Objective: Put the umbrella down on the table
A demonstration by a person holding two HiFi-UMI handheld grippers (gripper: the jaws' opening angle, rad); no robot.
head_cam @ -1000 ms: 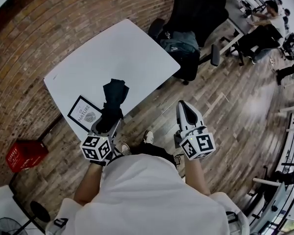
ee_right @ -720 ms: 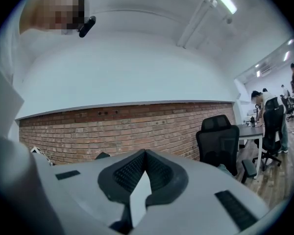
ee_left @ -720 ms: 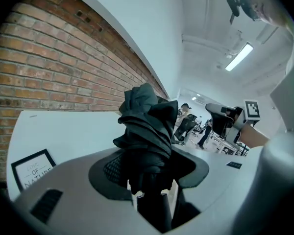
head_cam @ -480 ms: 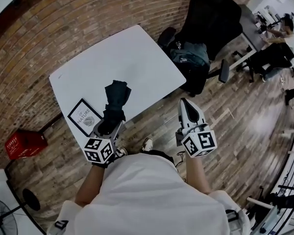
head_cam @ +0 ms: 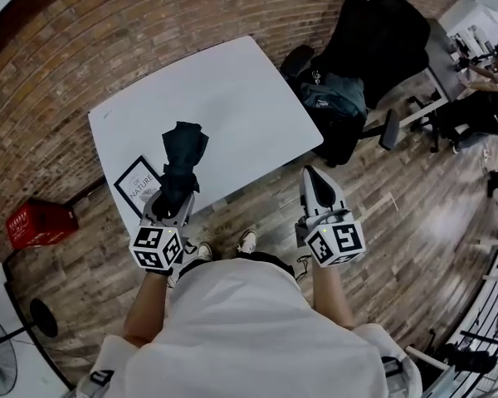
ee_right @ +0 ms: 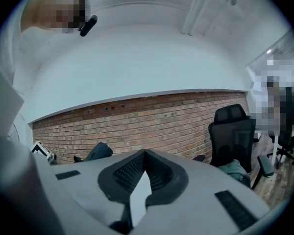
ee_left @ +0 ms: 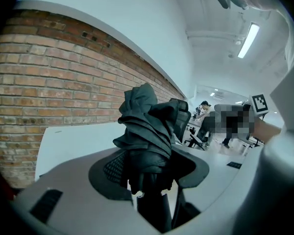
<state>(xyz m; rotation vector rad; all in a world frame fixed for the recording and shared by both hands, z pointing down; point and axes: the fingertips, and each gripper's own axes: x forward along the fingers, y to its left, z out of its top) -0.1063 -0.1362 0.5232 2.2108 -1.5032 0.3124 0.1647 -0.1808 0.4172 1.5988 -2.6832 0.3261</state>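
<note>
**Umbrella: held, not yet set down**

- Left claw (head_cam: 173,201): jaws partway apart, clamped on the folded umbrella (head_cam: 183,160). You hold it over the worktop's (head_cam: 232,89) near-left edge.
- Right claw (head_cam: 317,191): closed and empty, over the floor to the right.
- Risks: if you release this near the edge, the umbrella may roll or tip off. If you lower it leftward, it lands on the framed card (head_cam: 137,187).
- Surroundings: a chair (head_cam: 373,40) with a bag (head_cam: 336,98) at far right, and a red crate (head_cam: 37,224) on the floor at left. Neither blocks you.
</note>
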